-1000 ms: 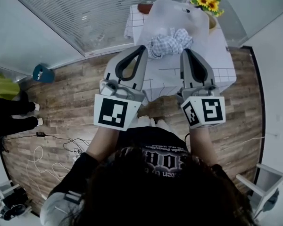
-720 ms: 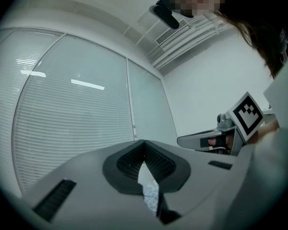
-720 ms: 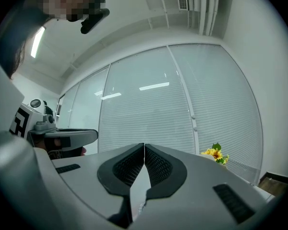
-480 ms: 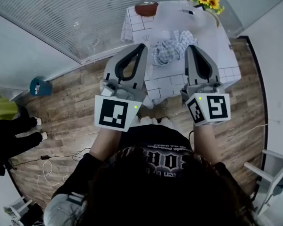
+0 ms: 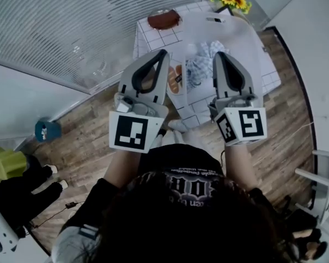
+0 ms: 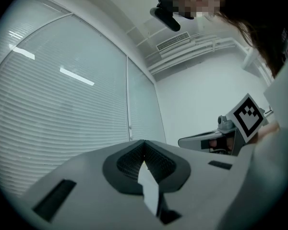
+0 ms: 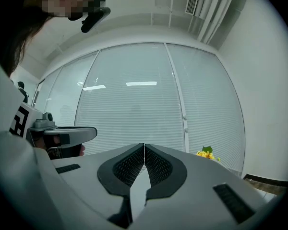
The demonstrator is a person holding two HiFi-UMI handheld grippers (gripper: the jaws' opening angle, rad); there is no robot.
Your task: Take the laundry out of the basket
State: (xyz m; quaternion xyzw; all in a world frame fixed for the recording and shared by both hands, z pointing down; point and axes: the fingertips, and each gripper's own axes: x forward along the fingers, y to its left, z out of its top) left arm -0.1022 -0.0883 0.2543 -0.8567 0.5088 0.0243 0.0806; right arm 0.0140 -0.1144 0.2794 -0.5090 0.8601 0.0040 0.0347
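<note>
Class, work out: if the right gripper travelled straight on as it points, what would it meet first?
Probably the blinded glass wall; the right gripper aims level at it, apparently above the table. Depth is unclear.

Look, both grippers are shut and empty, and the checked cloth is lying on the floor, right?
Not the floor. The head view shows the checked cloth up on the table. The left gripper and right gripper are shut and empty, as you said.
</note>
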